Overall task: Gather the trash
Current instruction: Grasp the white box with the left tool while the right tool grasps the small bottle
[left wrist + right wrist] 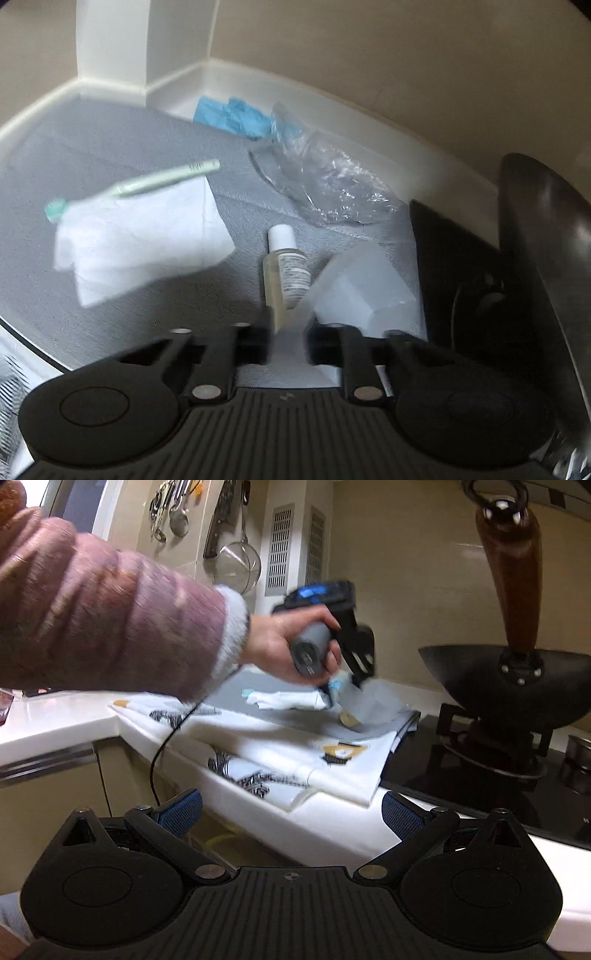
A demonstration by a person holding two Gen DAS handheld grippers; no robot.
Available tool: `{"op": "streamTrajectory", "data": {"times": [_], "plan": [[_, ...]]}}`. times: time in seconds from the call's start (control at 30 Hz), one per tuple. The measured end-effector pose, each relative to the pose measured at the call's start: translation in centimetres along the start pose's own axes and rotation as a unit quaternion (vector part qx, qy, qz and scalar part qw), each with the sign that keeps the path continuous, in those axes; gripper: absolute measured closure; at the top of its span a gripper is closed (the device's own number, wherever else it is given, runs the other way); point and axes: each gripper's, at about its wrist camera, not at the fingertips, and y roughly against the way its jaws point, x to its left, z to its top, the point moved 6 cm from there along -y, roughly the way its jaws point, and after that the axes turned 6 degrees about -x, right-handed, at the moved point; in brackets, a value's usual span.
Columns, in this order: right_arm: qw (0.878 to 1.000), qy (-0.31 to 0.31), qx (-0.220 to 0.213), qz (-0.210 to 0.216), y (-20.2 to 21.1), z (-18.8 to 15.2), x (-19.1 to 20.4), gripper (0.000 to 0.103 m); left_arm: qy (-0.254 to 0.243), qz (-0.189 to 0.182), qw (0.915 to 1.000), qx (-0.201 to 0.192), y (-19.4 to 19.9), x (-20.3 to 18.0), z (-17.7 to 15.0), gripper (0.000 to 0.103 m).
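Note:
In the left wrist view my left gripper (290, 343) is shut on a translucent plastic wrapper (365, 291), lifted a little over the grey mat (110, 155). On the mat lie a small clear bottle (284, 266) with a white cap, a white crumpled tissue (144, 240), a pale green toothbrush (147, 181), a clear plastic bag (332, 184) and a blue glove (236, 118). In the right wrist view my right gripper (291, 812) is open and empty, off the counter's front edge; the left gripper (347, 679) shows above the mat (291, 716).
A black wok (506, 679) with a wooden handle stands on the black hob (480, 775) to the right of the mat. A patterned white cloth (295, 760) lies under the mat. Utensils hang on the back wall. A white upstand borders the counter (332, 107).

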Motion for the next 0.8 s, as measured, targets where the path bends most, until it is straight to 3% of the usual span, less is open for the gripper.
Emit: {"op": "streamTrajectory", "data": {"times": [0.27, 0.43, 0.67, 0.8], "plan": [[1.000, 0.020, -0.005, 0.011, 0.3, 0.4, 1.5, 0.000, 0.010, -0.005, 0.9997, -0.022, 5.0, 4.5, -1.0, 0.102], [1.000, 0.022, -0.008, 0.020, 0.2, 1.0, 2.8, 0.000, 0.014, -0.023, 0.9986, -0.045, 9.4, 7.8, -2.4, 0.102], [1.000, 0.006, -0.020, 0.019, -1.5, 3.2, 3.6, 0.000, 0.032, -0.005, 0.9976, -0.061, 12.7, 13.0, -4.0, 0.102], [1.000, -0.019, -0.013, -0.001, -4.7, 5.2, 2.4, 0.000, 0.047, 0.002, 0.9967, -0.066, 13.8, 15.8, -4.6, 0.102]]}}
